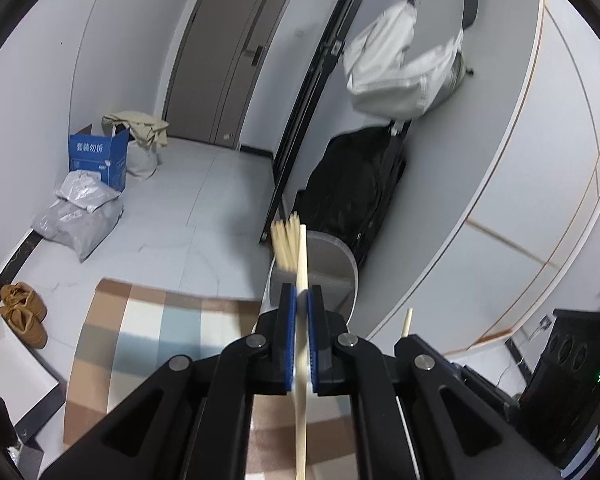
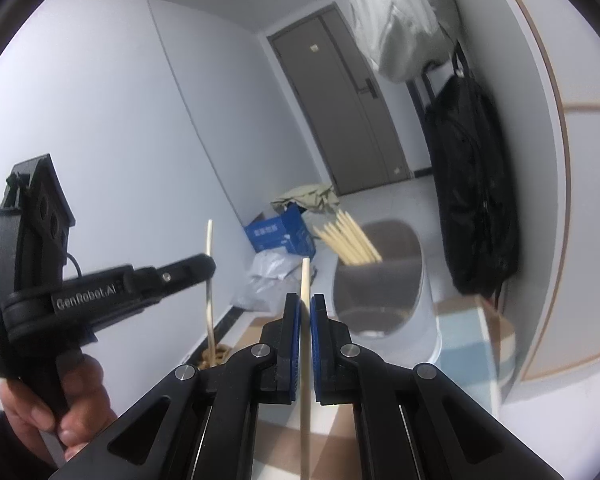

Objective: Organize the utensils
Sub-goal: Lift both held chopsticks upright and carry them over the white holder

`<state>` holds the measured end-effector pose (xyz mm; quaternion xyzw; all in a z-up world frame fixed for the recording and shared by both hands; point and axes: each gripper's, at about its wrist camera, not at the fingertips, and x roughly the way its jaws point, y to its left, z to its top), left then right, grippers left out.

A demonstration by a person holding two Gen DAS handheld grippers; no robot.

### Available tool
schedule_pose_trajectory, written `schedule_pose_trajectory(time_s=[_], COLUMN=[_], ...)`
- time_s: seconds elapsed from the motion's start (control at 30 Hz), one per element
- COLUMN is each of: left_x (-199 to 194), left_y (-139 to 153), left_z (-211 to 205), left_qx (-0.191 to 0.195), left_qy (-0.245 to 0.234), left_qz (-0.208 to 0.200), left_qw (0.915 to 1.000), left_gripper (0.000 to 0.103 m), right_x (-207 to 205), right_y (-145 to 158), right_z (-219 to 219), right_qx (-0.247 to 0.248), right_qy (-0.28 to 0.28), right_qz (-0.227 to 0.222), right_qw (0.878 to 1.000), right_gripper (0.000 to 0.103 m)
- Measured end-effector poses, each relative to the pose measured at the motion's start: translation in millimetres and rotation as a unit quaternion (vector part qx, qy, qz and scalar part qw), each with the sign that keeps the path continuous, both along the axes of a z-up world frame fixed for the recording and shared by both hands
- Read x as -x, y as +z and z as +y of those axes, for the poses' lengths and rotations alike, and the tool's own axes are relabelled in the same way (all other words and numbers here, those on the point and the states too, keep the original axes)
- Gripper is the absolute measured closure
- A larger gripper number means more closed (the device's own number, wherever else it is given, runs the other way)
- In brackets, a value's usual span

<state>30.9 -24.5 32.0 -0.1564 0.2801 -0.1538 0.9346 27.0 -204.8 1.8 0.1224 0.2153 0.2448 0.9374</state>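
Both tongs are clamped, each on a single wooden chopstick. The left gripper (image 1: 302, 294) has its blue pads pressed on a pale chopstick (image 1: 302, 248) that runs upright through the jaws, its top end poking well past the fingertips. The right gripper (image 2: 305, 304) pinches a second chopstick (image 2: 305, 280) the same way, stick upright, tip a little above the pads.

From the right wrist view the left gripper (image 2: 204, 266) shows side-on at the left, held by a hand (image 2: 56, 404) on its black handle, with its chopstick (image 2: 209, 280) standing vertical through the tip.

Ahead of both tools sits a grey cup-like holder (image 1: 332, 276) with a white rim; a bundle of chopsticks (image 1: 285, 244) leans in it, fanned toward the left. In the right view the same holder (image 2: 388, 292) and bundle (image 2: 350, 240) sit right of the held stick. Neither held chopstick touches the holder.

The holder stands on a checked cloth (image 1: 148, 336). Behind: blue cardboard box (image 1: 98, 158), grey plastic bags (image 1: 78, 212), brown shoes (image 1: 24, 312), dark door (image 1: 230, 52), black bag (image 1: 360, 188), white bag (image 1: 404, 68) hanging above it.
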Motion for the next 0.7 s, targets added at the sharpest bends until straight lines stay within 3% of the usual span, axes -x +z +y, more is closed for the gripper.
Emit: schedule_pose_trajectory(time_s=[0.43, 0.7], left_x=[-48, -86], left_y=[45, 43], left_z=[9, 10], left_qx=[0.069, 0.087], left_qy=[0.025, 0.045], left_qz=[-0.068, -0.090], left_qw=[0.9950, 0.9911], left_gripper=[0.102, 0.102], right_x=[-55, -119], right_y=[96, 112], right_z=[4, 18], right_qx=[0.036, 0.064], right_qy=[0.000, 0.009], right_qz=[-0.093, -0.118], right_qw=[0.995, 0.991], right_gripper=[0.098, 0.098])
